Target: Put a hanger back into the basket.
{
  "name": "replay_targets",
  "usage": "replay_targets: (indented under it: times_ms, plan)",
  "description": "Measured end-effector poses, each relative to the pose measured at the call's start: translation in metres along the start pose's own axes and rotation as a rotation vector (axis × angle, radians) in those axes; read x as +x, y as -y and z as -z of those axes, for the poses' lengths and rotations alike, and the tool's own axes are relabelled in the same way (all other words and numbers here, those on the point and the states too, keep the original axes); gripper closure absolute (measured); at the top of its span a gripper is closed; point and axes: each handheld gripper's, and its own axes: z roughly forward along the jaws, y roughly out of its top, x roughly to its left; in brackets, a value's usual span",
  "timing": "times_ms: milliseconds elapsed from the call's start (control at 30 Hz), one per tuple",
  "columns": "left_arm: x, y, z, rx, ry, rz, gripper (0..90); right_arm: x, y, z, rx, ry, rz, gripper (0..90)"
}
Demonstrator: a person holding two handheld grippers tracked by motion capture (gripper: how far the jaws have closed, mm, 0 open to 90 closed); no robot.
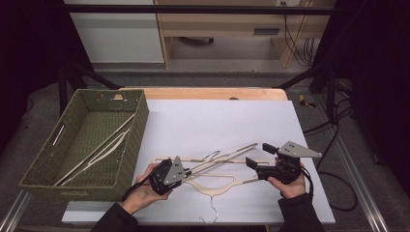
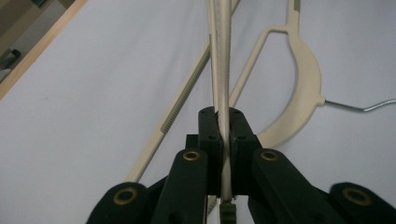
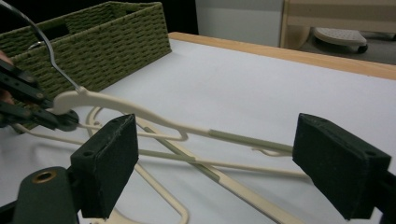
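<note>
In the high view, your left gripper (image 1: 186,170) sits at lower centre-left of the frame, clenched on the end of a cream hanger (image 1: 220,158) that slants up toward the right over the white table cover (image 1: 217,123). Your right gripper (image 1: 258,157) is at lower centre-right, jaws spread, just beside the pile of hangers. A green woven basket (image 1: 138,130) at left holds more cream hangers (image 1: 99,150). In the left gripper view, the 2 black jaws pinch the thin cream hanger (image 2: 219,70) at centre; a second hanger with a wire hook (image 2: 306,79) lies on the cover at right. In the right gripper view, the pads (image 3: 109,158) stand wide apart, released, with crossed hangers (image 3: 196,154) between them; the basket (image 3: 102,42) fills the upper left. No writing is readable anywhere.
</note>
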Motion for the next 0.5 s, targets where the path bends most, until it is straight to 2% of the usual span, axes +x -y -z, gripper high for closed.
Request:
replay_targets:
  times_ms: [167, 233, 300, 367, 467, 500]
  plan:
    - [0.003, -0.003, 0.008, -0.013, -0.028, 0.058, 86.6, -0.004, 0.004, 0.000, 0.009, 0.023, -0.012, 13.3]
    - [0.007, -0.004, 0.013, -0.029, -0.022, 0.096, 86.6, -0.006, 0.005, 0.000, 0.017, 0.031, -0.017, 12.1]
    - [0.009, -0.007, 0.021, -0.045, -0.035, 0.130, 86.6, -0.008, 0.006, 0.001, 0.016, 0.045, -0.026, 10.1]
    - [0.011, -0.008, 0.025, -0.050, -0.040, 0.131, 86.6, -0.008, 0.006, 0.001, 0.014, 0.048, -0.028, 9.3]
    - [0.014, -0.011, 0.036, -0.094, -0.037, 0.182, 86.5, -0.008, 0.006, 0.002, 0.009, 0.054, -0.024, 8.2]
    - [0.016, -0.012, 0.040, -0.102, -0.040, 0.182, 86.6, -0.009, 0.006, 0.002, 0.009, 0.056, -0.024, 7.5]
